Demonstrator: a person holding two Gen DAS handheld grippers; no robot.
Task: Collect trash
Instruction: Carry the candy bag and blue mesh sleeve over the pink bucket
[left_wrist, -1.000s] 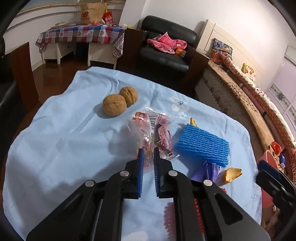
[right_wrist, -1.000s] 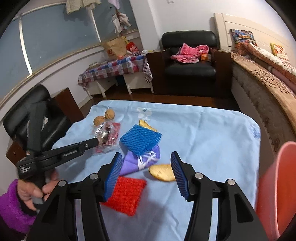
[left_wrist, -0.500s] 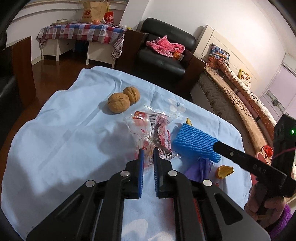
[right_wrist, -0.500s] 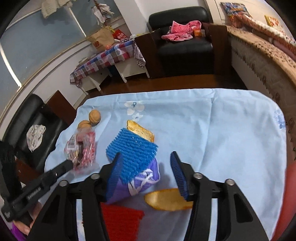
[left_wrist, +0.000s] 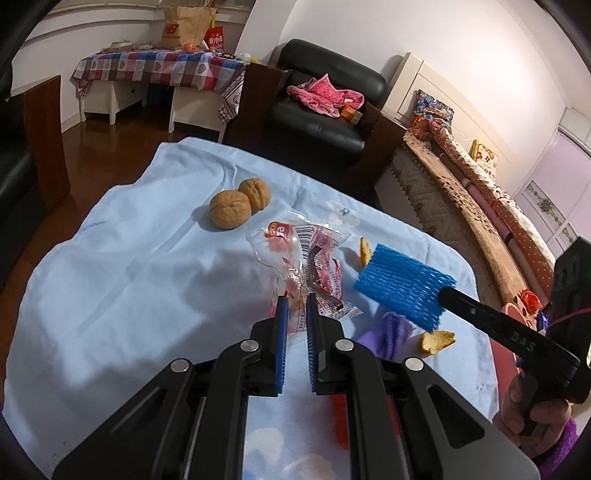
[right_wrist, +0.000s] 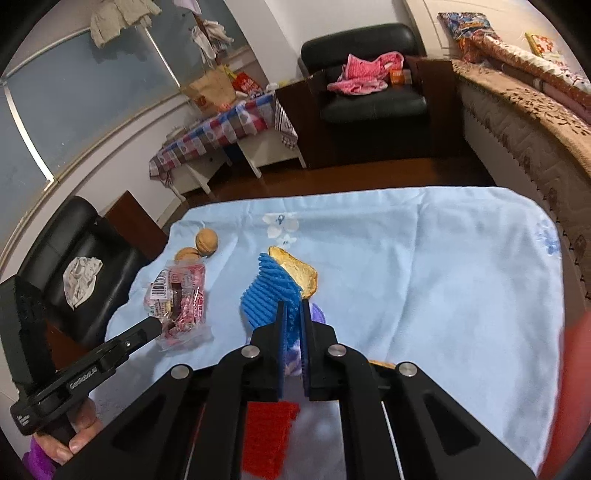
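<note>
My left gripper (left_wrist: 294, 300) is shut on the near edge of a clear plastic snack wrapper (left_wrist: 303, 254) with red print, lying on the light blue tablecloth (left_wrist: 129, 280). My right gripper (right_wrist: 293, 306) is shut on a blue foam net sleeve (right_wrist: 267, 295), also seen in the left wrist view (left_wrist: 402, 286), tilted up off the cloth. Under it lies a purple wrapper (left_wrist: 388, 332). Orange peel pieces (right_wrist: 297, 275) (left_wrist: 436, 339) lie beside the sleeve. A red foam net (right_wrist: 269, 439) lies near the front edge. The wrapper also shows in the right wrist view (right_wrist: 181, 302).
Two walnuts (left_wrist: 238, 206) sit at the cloth's far left. A pink-red bin (right_wrist: 569, 398) stands at the table's right side. A black armchair (left_wrist: 325, 107) and a checked side table (left_wrist: 159, 70) stand beyond the table. A bed (left_wrist: 480, 199) runs along the right.
My right gripper moved forward and closed on the blue foam sleeve, lifting its near edge. My left gripper stayed shut on the snack wrapper, almost still.
</note>
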